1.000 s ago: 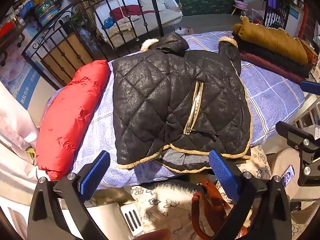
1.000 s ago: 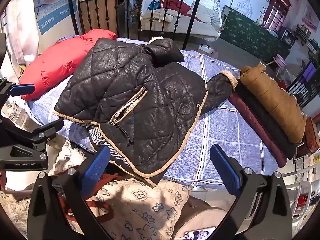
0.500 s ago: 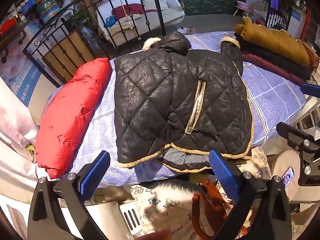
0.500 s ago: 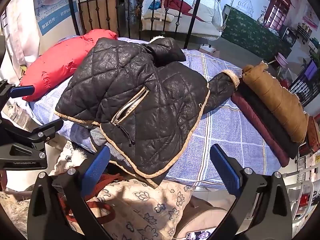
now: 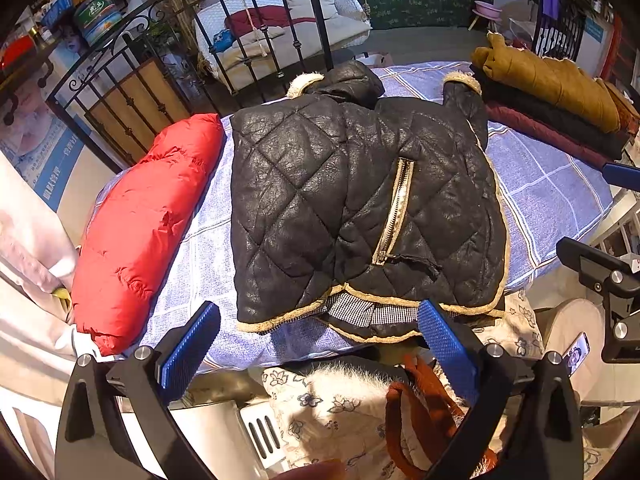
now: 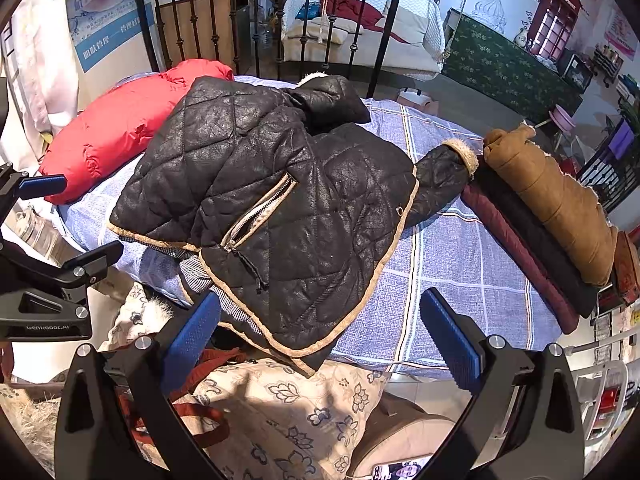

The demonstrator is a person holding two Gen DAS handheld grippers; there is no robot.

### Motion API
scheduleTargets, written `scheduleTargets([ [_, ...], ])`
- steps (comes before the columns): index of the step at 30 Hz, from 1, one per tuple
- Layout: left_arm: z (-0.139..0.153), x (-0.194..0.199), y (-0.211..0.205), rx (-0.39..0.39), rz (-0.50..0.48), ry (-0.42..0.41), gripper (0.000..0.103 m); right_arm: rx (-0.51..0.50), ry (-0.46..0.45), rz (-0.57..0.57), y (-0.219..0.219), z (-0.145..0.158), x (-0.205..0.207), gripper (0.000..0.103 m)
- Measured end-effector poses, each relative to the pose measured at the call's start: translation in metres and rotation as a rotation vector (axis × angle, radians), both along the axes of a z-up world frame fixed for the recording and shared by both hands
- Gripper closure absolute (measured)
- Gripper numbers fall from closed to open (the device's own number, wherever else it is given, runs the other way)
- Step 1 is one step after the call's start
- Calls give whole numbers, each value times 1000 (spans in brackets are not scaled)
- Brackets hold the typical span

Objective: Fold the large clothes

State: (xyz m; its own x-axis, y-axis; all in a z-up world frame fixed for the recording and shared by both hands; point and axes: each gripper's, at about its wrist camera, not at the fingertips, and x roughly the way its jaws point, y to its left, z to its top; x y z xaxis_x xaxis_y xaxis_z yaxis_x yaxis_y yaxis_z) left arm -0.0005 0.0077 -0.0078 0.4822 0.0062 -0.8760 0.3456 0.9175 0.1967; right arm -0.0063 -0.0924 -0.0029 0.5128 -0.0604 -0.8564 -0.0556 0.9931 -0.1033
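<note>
Jacket [image 5: 352, 208], black quilted, lies spread on bed [image 5: 548, 196] with blue checked cover. Hem overhangs the near bed edge; checked lining shows under the tan trim there. Hood bunched at far side, close to the iron rail [image 5: 248, 60]. One sleeve [image 6: 444, 176] extends to the right, its fur cuff touching the stack [image 6: 556, 208] of folded coats along the right bed edge.

Red coat [image 5: 144, 220] lies along the left bed edge, just beside the jacket; narrow strip of cover between them in left wrist view.

Open cover: broad patch to the right of the jacket body, between its trimmed front edge and the stack, running to the near edge. Little free cover on the left or far side.

Left gripper [image 5: 316, 344]: blue pads apart, nothing between them, poised off the near bed edge in front of the hem. Right gripper [image 6: 320, 332]: pads apart, empty, poised off the near edge by the jacket's lower right corner. Neither touches fabric.

Below the near edge: floral cloth [image 6: 288, 404] with a rust-coloured strap across it.
</note>
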Motion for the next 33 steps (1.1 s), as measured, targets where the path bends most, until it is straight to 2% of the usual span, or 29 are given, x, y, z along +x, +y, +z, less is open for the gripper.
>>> scheduleTargets([
  [33, -2, 2, 1, -6, 9, 6, 6, 11, 2, 11, 0, -1, 2, 5],
])
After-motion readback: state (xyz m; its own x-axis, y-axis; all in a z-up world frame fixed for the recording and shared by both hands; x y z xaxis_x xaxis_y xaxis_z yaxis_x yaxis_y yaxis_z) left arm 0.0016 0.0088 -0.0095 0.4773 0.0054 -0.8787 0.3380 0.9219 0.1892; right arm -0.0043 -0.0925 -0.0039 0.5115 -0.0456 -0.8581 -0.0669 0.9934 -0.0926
